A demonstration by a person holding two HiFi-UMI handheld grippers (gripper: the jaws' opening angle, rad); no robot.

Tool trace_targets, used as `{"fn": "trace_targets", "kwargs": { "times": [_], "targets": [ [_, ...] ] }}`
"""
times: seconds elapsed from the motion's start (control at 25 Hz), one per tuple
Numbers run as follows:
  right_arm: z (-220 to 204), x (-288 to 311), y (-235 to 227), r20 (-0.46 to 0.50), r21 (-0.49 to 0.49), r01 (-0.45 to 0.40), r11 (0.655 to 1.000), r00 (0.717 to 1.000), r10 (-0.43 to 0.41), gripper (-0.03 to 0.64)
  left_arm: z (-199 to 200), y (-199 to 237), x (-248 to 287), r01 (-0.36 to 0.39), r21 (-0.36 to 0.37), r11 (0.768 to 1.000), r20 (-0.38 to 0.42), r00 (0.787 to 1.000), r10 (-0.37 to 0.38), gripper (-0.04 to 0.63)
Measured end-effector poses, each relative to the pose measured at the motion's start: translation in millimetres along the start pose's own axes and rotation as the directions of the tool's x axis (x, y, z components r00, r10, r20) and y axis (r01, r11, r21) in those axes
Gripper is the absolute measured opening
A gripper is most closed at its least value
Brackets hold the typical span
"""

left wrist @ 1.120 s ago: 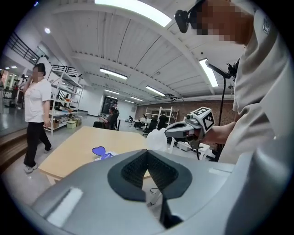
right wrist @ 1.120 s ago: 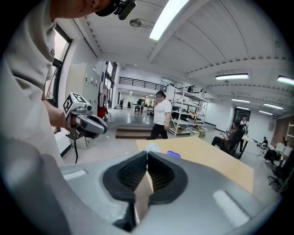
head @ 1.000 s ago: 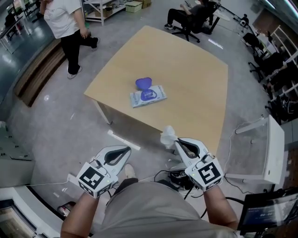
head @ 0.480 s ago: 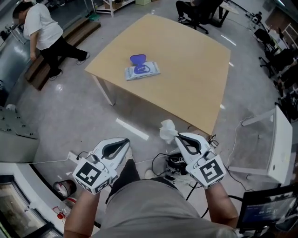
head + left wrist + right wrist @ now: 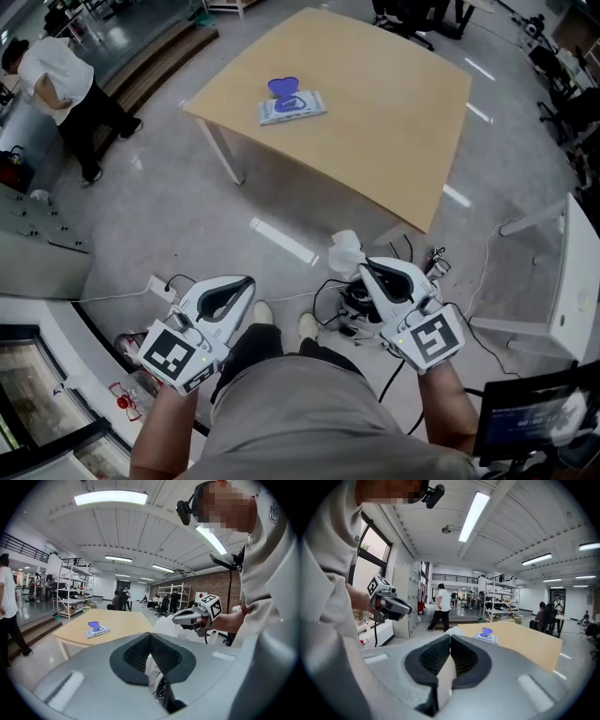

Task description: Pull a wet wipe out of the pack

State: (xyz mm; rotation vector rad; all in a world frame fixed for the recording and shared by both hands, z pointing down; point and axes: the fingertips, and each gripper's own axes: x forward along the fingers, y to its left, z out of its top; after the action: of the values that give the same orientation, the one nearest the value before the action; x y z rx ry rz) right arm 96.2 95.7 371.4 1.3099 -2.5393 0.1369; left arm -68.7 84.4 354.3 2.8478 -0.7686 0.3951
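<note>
The wet wipe pack (image 5: 292, 101) lies on the far side of the wooden table (image 5: 394, 122), its blue lid flipped up; it also shows as the pack (image 5: 97, 629) and the pack (image 5: 485, 634) in the gripper views. My right gripper (image 5: 362, 266) is shut on a white wet wipe (image 5: 344, 251), which sticks out past its tips; the wipe (image 5: 444, 679) runs between the pads. My left gripper (image 5: 247, 281) is shut with nothing in it. Both are held low over the floor, well away from the table. The left gripper (image 5: 389, 604) shows in the right gripper view.
A person in a white shirt (image 5: 54, 77) bends over at the far left. Cables and a power strip (image 5: 352, 309) lie on the floor near my feet. A white frame (image 5: 562, 281) stands at the right, office chairs (image 5: 572, 103) beyond it.
The table and pack have slid farther away toward the top of the head view as I back off. Both grippers kept their pose, the wipe still in the right one. The bystander moved left.
</note>
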Motion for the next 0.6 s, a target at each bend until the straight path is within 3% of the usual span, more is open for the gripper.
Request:
{"fn": "trace_targets", "kwargs": {
  "times": [0.36, 0.6],
  "targets": [
    [15.1, -20.8, 26.4, 0.02, 0.004, 0.032, 0.999, 0.999, -0.032, 0.005, 6.2, -26.5, -19.0, 0.072, 0.019, 0.997, 0.026, 0.997, -0.073, 0.003],
    [44.3, -20.5, 75.1, 0.044, -0.018, 0.047, 0.999, 0.998, -0.046, 0.005, 6.6, -33.8, -62.8, 0.115, 0.02, 0.993, 0.06, 0.991, -0.116, 0.003]
  ]
}}
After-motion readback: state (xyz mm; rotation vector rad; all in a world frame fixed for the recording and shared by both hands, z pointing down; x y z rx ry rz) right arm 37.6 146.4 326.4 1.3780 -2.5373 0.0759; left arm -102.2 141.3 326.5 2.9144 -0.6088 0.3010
